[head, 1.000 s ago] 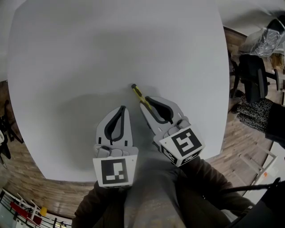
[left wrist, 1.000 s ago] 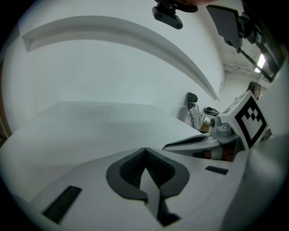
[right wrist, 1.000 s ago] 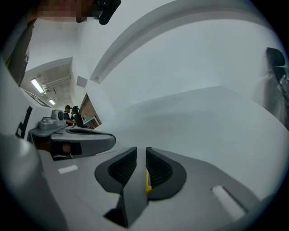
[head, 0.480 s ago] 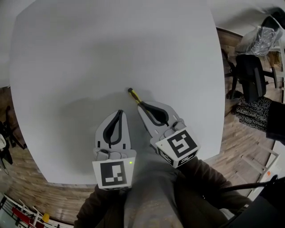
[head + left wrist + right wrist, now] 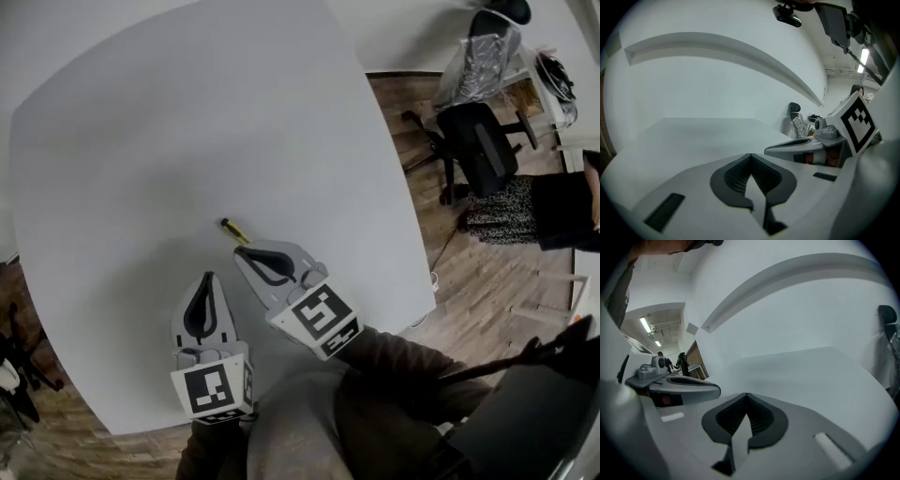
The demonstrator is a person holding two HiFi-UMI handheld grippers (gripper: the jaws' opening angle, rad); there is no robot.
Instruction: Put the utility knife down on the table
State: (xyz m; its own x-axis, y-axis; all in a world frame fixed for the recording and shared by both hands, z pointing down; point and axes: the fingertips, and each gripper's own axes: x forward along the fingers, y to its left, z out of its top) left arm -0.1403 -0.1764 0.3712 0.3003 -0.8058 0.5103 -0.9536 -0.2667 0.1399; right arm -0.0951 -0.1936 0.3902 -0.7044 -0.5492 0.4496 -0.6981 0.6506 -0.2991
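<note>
The right tool (image 5: 247, 253) has its jaws pressed together on the utility knife (image 5: 232, 228). In the head view, the yellow and black end of the knife comes out just past the jaw tips and points away from the person. The right gripper view does not show the knife; there the jaws meet at the tip. I cannot tell if the knife touches the worktop (image 5: 187, 112) or is a little above it. The left tool (image 5: 206, 281) is just beside the right one, nearer to the person, with its jaws closed on nothing.
</note>
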